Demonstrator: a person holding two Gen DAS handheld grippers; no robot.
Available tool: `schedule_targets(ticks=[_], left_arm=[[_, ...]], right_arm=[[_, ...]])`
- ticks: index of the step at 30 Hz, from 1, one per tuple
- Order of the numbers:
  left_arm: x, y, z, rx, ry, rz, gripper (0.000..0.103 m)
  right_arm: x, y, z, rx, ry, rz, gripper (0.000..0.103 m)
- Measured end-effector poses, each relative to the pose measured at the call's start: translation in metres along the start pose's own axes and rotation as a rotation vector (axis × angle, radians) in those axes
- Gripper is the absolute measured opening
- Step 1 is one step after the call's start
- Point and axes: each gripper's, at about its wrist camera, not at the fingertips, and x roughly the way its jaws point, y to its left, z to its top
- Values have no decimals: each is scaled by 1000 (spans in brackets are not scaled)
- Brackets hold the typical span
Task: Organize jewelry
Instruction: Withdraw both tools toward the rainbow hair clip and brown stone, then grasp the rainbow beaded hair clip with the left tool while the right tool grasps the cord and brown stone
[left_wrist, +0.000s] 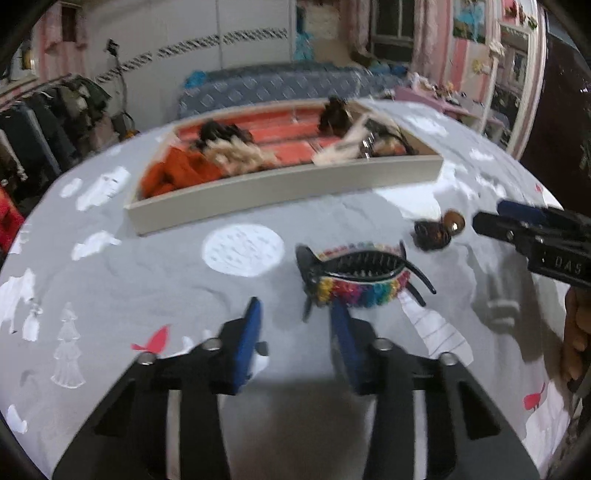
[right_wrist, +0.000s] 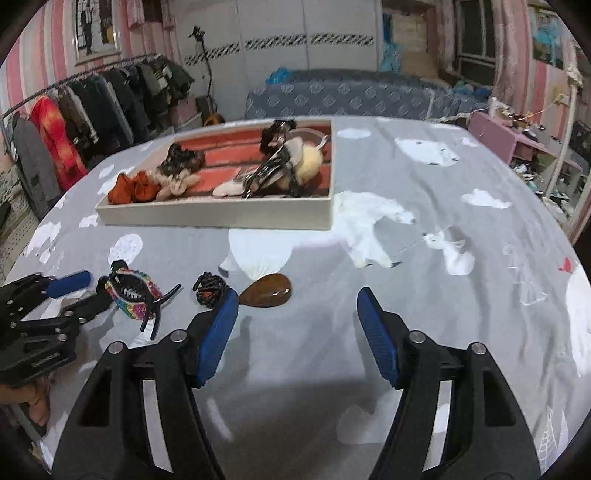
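A rainbow-trimmed black claw clip (left_wrist: 364, 275) lies on the grey printed cloth. My left gripper (left_wrist: 295, 314) stands just short of it, open with a narrow gap and nothing between the fingers; its right fingertip reaches the clip's near edge. In the right wrist view the clip (right_wrist: 131, 291) sits just beyond the left gripper (right_wrist: 86, 291). A dark beaded hair tie (right_wrist: 209, 290) and a brown teardrop piece (right_wrist: 266, 291) lie beside my right gripper's left finger. My right gripper (right_wrist: 297, 302) is open wide and empty. The cream tray (right_wrist: 214, 216) with a red lining holds scrunchies and clips.
The tray (left_wrist: 280, 186) stands at the far side of the cloth-covered table. A clothes rack (right_wrist: 74, 107) stands at the left. A blue patterned bed (right_wrist: 351, 96) lies behind, with a pink shelf (right_wrist: 495, 133) at the right. A person's hand (left_wrist: 576, 332) shows at the right edge.
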Motion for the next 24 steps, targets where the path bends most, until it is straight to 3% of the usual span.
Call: schedule_targets(ticks=[10, 16, 21, 23, 24], left_arm=[[25, 14, 25, -23, 10, -17, 8], [28, 19, 30, -31, 3, -73, 7], [28, 20, 31, -40, 7, -127, 9], [27, 19, 31, -26, 9, -133, 15], [26, 17, 31, -14, 10, -139, 29]], right_arm=[[31, 24, 14, -29, 57, 57, 72], [51, 35, 16, -73, 148, 44, 75], [51, 32, 17, -76, 139, 16, 52], [51, 29, 18, -68, 138, 27, 51], [51, 28, 18, -64, 137, 32, 51]])
